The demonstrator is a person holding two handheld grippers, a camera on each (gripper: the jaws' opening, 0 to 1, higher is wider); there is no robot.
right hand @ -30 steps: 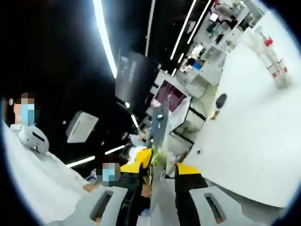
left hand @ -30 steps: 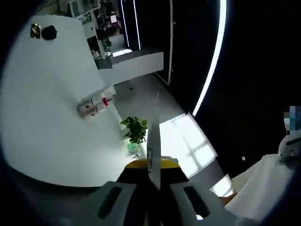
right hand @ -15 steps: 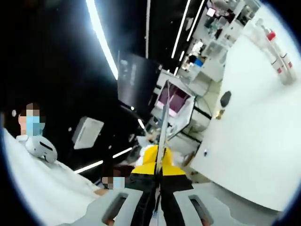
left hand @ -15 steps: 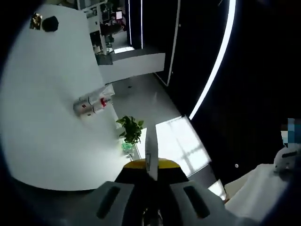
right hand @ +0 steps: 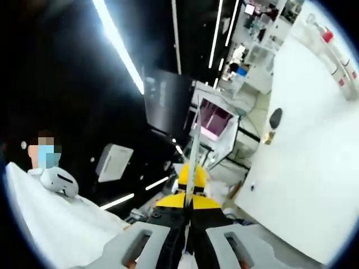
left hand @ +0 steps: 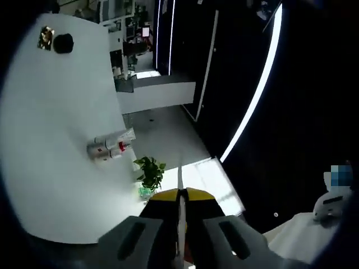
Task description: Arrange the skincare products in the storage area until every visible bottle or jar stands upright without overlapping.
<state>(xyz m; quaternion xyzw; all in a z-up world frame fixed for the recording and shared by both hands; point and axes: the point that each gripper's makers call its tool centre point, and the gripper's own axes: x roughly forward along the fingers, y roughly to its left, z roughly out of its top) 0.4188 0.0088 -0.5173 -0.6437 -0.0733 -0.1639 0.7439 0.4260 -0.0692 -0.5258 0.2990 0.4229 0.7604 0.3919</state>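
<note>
left gripper clenched on nothing, right gripper clenched too, bottles touching on the white table, far off

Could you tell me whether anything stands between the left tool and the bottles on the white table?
Nothing visible does. In the left gripper view the left tool, jaws together, is held off the white table, and bare tabletop lies around the bottles.

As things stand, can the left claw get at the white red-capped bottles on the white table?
Probably not yet: the left claw is shut and away from the white red-capped bottles on the white table; nothing stands between them.
</note>
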